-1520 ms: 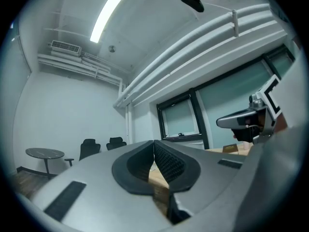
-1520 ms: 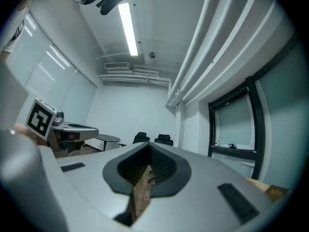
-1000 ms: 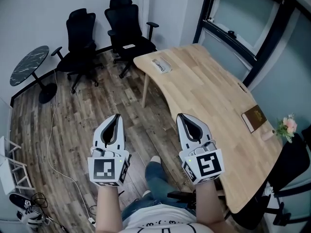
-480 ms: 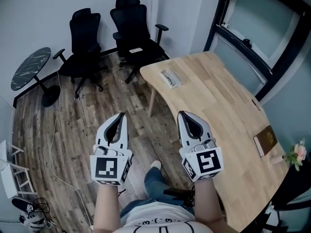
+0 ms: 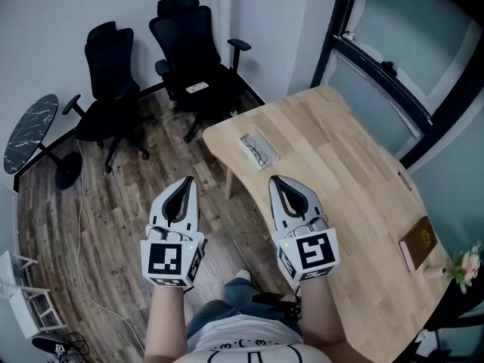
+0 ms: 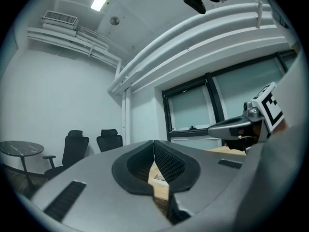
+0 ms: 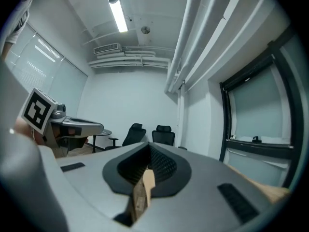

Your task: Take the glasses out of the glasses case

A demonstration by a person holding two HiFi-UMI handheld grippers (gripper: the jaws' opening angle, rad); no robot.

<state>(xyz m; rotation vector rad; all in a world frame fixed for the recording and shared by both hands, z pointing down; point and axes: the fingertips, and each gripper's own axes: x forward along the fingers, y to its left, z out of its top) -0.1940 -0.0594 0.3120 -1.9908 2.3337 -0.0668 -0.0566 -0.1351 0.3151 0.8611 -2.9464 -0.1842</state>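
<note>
The glasses case [image 5: 259, 150] lies open near the far left end of the wooden table [image 5: 340, 172], pale, with dark-framed glasses showing inside it. Both grippers are held level side by side in front of the person, short of the case. My left gripper [image 5: 186, 181] hangs over the floor beside the table's edge, its jaws shut with nothing between them [image 6: 154, 143]. My right gripper [image 5: 275, 180] is over the table's near edge, a little short of the case, and is also shut and empty [image 7: 148, 145].
A brown book [image 5: 418, 240] and a small bunch of flowers [image 5: 465, 267] sit at the table's right end. Two black office chairs [image 5: 193, 44] [image 5: 106, 59] and a round dark side table [image 5: 30, 123] stand on the plank floor beyond. Windows run along the right.
Both grippers have moved forward together, and the table end with the case has drawn nearer to them. Their jaws stay shut.
</note>
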